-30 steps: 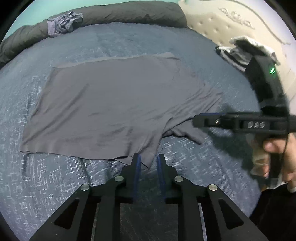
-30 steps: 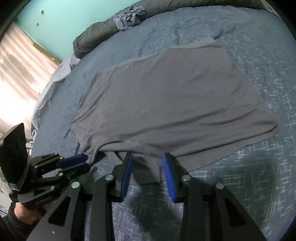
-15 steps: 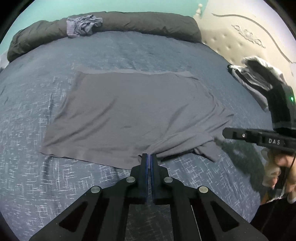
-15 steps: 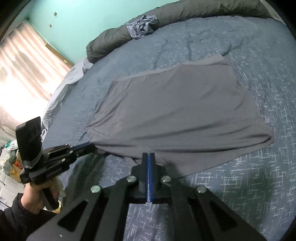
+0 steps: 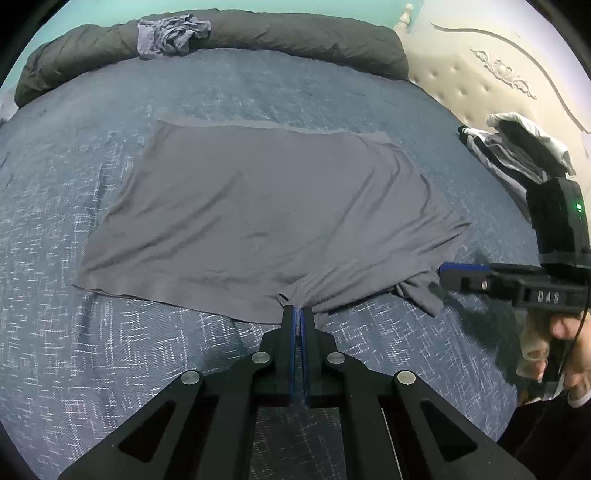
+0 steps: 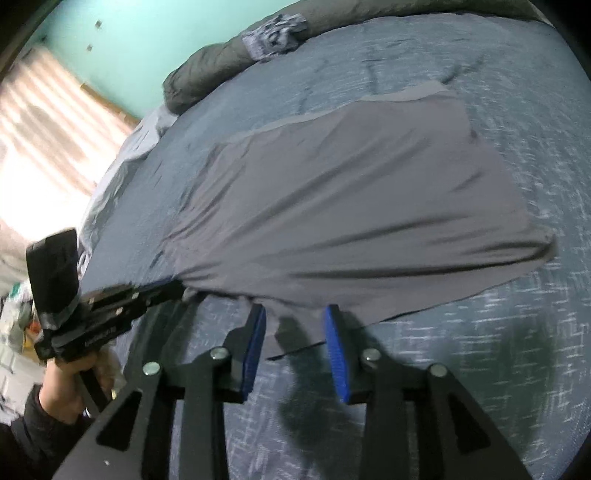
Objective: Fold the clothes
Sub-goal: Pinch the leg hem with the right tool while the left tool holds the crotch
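A grey garment lies spread flat on the blue bedspread. My left gripper is shut on its near edge, and the cloth bunches into folds there. The right wrist view shows the same garment pulled taut toward the left gripper, which a hand holds at the left. My right gripper is open at the garment's near edge, with a loose flap of the cloth lying between its blue pads. In the left wrist view the right gripper sits beside the garment's bunched right corner.
A rolled dark duvet runs along the far side of the bed with a crumpled blue-grey garment on it. A pile of clothes rests by the cream headboard. A bright curtained window is at the left.
Both grippers closed on the garment's near edge about half a second ago. The left stays shut on it and has drawn it taut; the right has opened again.
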